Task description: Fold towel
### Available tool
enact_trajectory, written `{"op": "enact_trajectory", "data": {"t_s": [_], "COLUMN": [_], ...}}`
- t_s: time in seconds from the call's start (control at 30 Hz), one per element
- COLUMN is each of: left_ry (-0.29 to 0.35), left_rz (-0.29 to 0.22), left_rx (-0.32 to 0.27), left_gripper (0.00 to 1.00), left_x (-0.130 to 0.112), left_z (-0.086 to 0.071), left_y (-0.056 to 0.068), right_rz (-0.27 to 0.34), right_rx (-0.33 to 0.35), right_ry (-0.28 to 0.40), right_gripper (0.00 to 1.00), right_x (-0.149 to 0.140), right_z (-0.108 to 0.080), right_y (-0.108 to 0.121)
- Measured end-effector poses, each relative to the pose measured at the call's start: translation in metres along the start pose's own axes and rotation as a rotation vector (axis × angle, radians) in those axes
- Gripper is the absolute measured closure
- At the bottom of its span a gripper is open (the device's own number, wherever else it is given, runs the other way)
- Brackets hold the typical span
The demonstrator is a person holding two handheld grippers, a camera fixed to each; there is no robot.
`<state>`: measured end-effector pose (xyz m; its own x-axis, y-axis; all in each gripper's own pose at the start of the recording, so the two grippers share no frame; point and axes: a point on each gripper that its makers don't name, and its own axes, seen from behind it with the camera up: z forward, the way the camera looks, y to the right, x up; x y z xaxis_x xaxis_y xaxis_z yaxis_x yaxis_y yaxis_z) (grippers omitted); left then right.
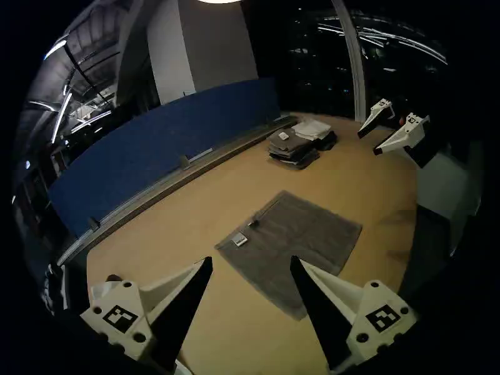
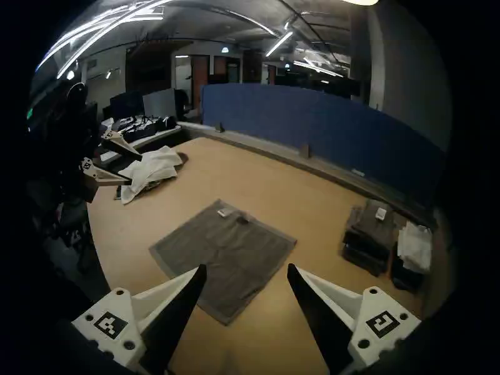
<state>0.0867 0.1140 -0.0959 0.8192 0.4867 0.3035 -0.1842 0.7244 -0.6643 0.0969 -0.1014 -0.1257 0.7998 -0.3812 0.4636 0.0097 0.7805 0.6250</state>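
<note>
- Left tool (image 1: 250, 259), nearest the lens in the left gripper view, holds its two fingers spread wide with nothing between them. It hangs above the desk (image 1: 206, 187) and touches no cloth.
- Reading that view left to right: a blue partition (image 1: 162, 144) runs along the desk's far edge at 10 o'clock. The grey towel (image 1: 294, 237) lies flat at 12 o'clock, just ahead of the fingertips. A stack of folded towels (image 1: 294, 147) sits at 1 o'clock, well apart from it.
- Right tool (image 2: 246, 266) is likewise gaping and empty, with the towel at 12 o'clock just beyond its tips.
- Reading the right gripper view left to right: a crumpled white cloth (image 2: 150, 169) lies at 10 o'clock, the partition crosses at 1 o'clock, and the folded stack sits at 3 o'clock.
- Step in hand, as I judge it: the approach before the first grasp. The towel looks like one open layer with every corner down on the desk, so no fold has been made.
- The next move calls for each tool to drop to a corner on one shared edge, pinch a single layer, then lift and carry that edge over to the opposite one. The cloth lies flush, so a finger must slip under it.
- Writing: a small white tag (image 1: 239, 239) sits near the towel's edge, too small to read. Square black-and-white markers (image 1: 120, 317) on the tools are patterns, not words. No brand is legible.
</note>
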Motion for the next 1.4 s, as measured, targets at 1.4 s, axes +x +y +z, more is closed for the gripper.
{"op": "enact_trajectory", "data": {"t_s": [1.4], "left_ry": [-0.173], "left_rz": [-0.040], "left_rx": [-0.125], "left_gripper": [0.08], "left_x": [-0.126], "left_z": [0.070], "left_y": [0.078], "right_rz": [0.041], "right_rx": [-0.010], "right_ry": [-0.101], "right_gripper": [0.00], "right_x": [-0.119], "right_z": [0.078], "right_y": [-0.025]}}
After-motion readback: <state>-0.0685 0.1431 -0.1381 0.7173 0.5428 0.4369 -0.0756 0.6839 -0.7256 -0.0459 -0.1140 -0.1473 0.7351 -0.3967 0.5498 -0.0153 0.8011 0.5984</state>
